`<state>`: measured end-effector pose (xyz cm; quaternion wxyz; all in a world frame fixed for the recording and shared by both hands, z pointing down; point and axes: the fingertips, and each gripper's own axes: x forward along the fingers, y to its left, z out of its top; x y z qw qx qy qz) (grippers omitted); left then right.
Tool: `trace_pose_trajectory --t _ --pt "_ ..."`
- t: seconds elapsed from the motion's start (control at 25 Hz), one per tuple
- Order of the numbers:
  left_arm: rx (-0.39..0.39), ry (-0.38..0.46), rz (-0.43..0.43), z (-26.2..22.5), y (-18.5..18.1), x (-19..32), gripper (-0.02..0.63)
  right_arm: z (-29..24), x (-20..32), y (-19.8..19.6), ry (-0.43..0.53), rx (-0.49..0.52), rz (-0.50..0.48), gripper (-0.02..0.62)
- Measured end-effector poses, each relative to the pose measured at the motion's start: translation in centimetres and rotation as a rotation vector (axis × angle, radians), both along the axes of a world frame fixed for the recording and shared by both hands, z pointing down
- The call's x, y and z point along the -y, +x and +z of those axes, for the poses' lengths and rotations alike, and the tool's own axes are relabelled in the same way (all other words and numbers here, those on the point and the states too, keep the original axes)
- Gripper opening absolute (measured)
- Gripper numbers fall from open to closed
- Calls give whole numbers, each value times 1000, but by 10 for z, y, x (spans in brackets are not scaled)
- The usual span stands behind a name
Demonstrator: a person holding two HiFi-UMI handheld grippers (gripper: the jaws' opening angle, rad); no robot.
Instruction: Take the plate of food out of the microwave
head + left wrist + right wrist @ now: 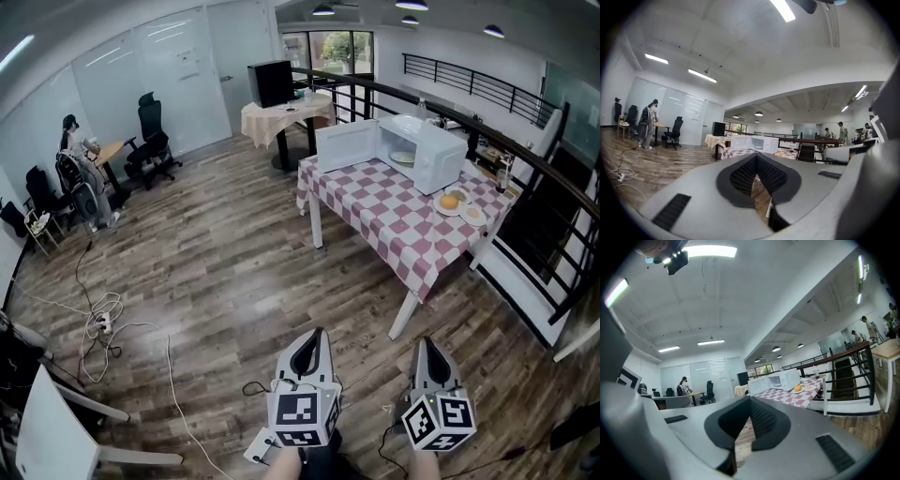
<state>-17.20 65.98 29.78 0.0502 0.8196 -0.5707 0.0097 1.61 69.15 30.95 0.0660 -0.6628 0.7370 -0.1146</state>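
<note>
Both of your grippers sit nearest, low in the head view: the left gripper (314,337) at about 6 o'clock and the right gripper (427,347) nearer 5 o'clock. Each one is clenched on nothing and points level ahead. Carrying them closed makes sense to me, since you stand well apart from anything you could grasp; the step in hand looks like the walk-up.

Bare wood floor comes next, with a loose cable (98,323) off at 9 o'clock, clear of your line.

At 1 o'clock stands the checked table (375,202). On its far end sits the microwave (427,155), whose door (347,144) is swung wide to the left so the cavity faces you. The plate of food (404,158) is inside that cavity, not yet touched. Two other plates (451,202) lie on the cloth just beside the microwave, toward 2 o'clock; I would mind them when you draw the plate out.

Only the head view looks down into the cavity well enough to show the plate. From the two gripper views the microwave is small and low on the horizon, its contents too small to tell. What those views add is the pads meeting, with floor showing below them.

Farther back, at 10 o'clock, a person (80,164) stands by a desk.
</note>
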Motion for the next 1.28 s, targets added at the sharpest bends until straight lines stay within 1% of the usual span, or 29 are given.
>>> trace_pose_trajectory --t 0.12,0.28,0.84,1.28 --pt "1 -3 -8 3 -3 9 9 3 9 -4 -2 2 -10 -8" --pt "0 -8 -7 8 -3 33 9 7 32 -6 -6 3 -11 -8" --pt "-4 -2 53 2 10 161 9 -1 150 -1 -2 -26 34 -8" --pt "-4 -19 87 9 3 240 9 5 225 -9 -16 -22 66 -8"
